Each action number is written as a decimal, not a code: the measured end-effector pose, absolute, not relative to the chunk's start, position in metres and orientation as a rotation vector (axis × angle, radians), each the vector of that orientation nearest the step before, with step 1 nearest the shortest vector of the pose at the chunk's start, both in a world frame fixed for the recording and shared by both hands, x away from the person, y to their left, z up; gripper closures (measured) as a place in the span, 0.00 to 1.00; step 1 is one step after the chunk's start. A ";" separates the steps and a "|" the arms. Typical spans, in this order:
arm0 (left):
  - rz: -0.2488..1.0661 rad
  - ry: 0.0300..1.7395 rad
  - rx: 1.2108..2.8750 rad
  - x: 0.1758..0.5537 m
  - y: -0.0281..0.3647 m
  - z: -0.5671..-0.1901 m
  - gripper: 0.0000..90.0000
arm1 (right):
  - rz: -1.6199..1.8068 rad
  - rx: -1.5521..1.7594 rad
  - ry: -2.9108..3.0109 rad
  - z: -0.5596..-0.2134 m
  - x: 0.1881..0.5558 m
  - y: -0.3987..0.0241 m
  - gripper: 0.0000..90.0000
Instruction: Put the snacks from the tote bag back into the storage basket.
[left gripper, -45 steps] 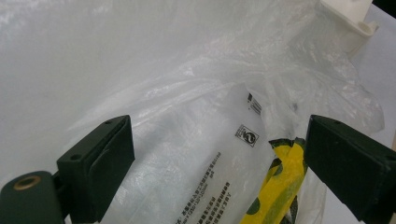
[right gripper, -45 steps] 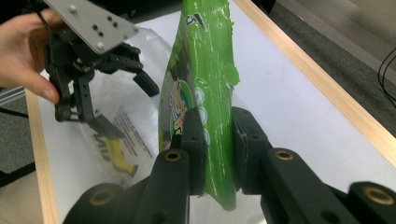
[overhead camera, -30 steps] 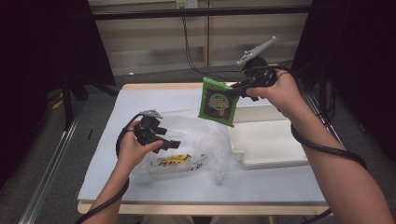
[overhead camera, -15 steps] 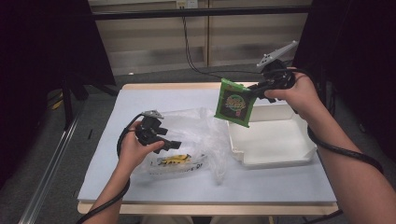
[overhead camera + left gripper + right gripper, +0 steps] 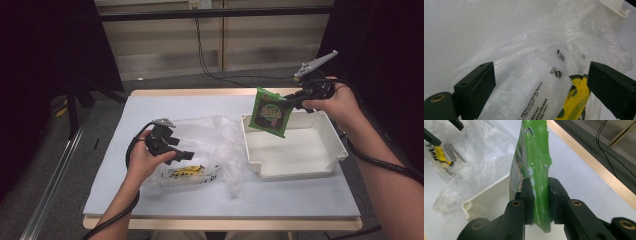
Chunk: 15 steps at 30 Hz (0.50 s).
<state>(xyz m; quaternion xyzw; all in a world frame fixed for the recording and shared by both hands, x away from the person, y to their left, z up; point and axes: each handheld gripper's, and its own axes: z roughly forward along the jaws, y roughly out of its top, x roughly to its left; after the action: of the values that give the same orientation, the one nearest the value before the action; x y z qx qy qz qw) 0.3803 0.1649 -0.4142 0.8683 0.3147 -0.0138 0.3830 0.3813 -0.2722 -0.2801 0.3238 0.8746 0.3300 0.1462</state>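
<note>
Hard to read: print on the green snack packet [image 5: 270,113], too small in the high view and seen edge-on in the right gripper view; a cartoon-like label on a dark panel, no more. Packet glossy bright green, flat, crinkled at its top edge, hanging tilted above the far-left corner of the white plastic bin [image 5: 327,167] on the right of the table [image 5: 150,102], clear of its floor. Right gripper [image 5: 539,192] clamped tight on the packet's edge, jaws narrow with the film pinched between them. Left gripper [image 5: 181,155] low over the clear plastic bag [image 5: 220,137] at near left, jaws spread wide, nothing between the pads but crumpled film beneath; contact with the film impossible to tell. Inside the bag, a yellow-and-black wrapper [image 5: 574,100], half veiled by folds and cut off at the frame's lower edge.
</note>
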 end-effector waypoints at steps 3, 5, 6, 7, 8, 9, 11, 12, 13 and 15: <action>-0.034 0.801 2.215 0.381 0.165 -0.415 0.09 | 0.936 0.944 2.522 -0.288 0.384 -0.278 0.85; -0.039 0.798 2.217 0.381 0.164 -0.417 0.09 | 0.923 0.947 2.529 -0.292 0.386 -0.278 0.85; -0.046 0.798 2.206 0.381 0.164 -0.418 0.09 | 0.911 0.947 2.538 -0.294 0.387 -0.277 0.85; -0.040 0.806 2.221 0.381 0.165 -0.417 0.09 | 0.906 0.950 2.541 -0.296 0.388 -0.277 0.85; -0.040 0.806 2.221 0.381 0.165 -0.417 0.09 | 0.911 0.944 2.541 -0.299 0.390 -0.276 0.85; -0.038 0.807 2.216 0.381 0.165 -0.417 0.09 | 0.905 0.946 2.543 -0.301 0.391 -0.275 0.85; -0.043 0.804 2.206 0.382 0.166 -0.418 0.09 | 0.897 0.933 2.550 -0.304 0.395 -0.273 0.85; -0.038 0.806 2.205 0.382 0.166 -0.418 0.09 | 0.894 0.927 2.551 -0.307 0.397 -0.272 0.85; -0.047 0.804 2.202 0.382 0.166 -0.418 0.09 | 0.886 0.928 2.559 -0.308 0.398 -0.271 0.85; -0.052 0.802 2.199 0.382 0.166 -0.418 0.09 | 0.875 0.916 2.559 -0.312 0.401 -0.269 0.85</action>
<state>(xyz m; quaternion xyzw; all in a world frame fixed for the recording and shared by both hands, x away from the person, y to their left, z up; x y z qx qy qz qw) 0.3820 0.1663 -0.4180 0.8651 0.3153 -0.0206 0.3894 0.4012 -0.2688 -0.3124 0.3176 0.8870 0.3033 0.1428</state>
